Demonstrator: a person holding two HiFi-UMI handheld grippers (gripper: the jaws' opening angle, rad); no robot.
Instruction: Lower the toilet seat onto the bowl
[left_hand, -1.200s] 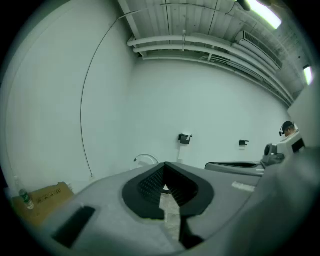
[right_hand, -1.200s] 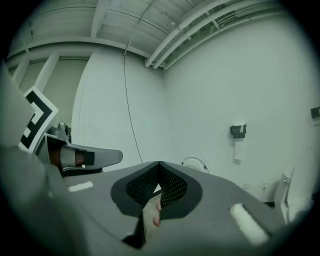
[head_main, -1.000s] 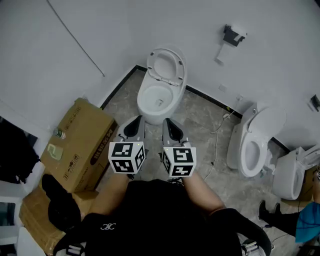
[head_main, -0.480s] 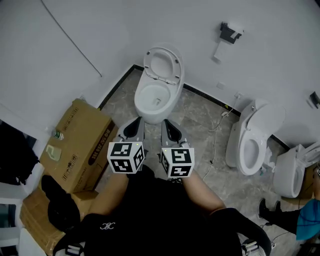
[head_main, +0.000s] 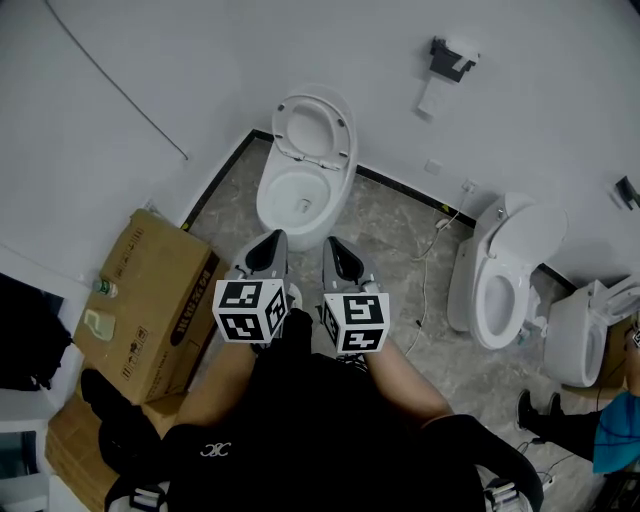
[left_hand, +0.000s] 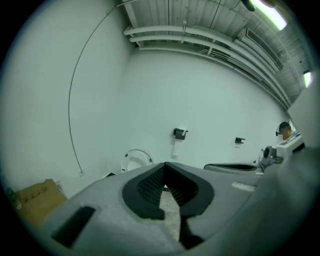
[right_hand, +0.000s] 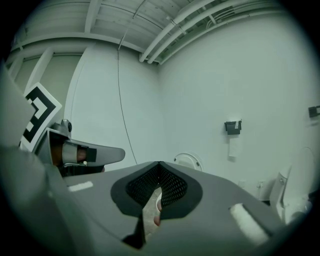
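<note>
Evidently the step in hand is the approach. The toilet seat (head_main: 344, 125) stands upright against the white wall, above the open bowl (head_main: 265, 200), and both tongs are well short of it, over the stone floor (head_main: 395, 225).

To do this well, the person would need to close in squarely on the toilet and reach the top edge of the raised seat, where a light pull tips it forward most easily. One of the tongs could take that edge while the other stays clear. Once it passes upright, the seat should be carried down, not let drop, or it may slam on the porcelain. Whether a lid stands behind the seat cannot be told from here. If one does, only the ring should be brought forward.

The left tongs (head_main: 275, 240) are closed, their dark pads meeting at the tips with nothing between them; only floor shows through the gap lower down. The right tongs (head_main: 332, 245) are closed and empty in the same way. Neither touches anything. A cardboard box (head_main: 140, 300) lies to the left, clear of the path.
</note>
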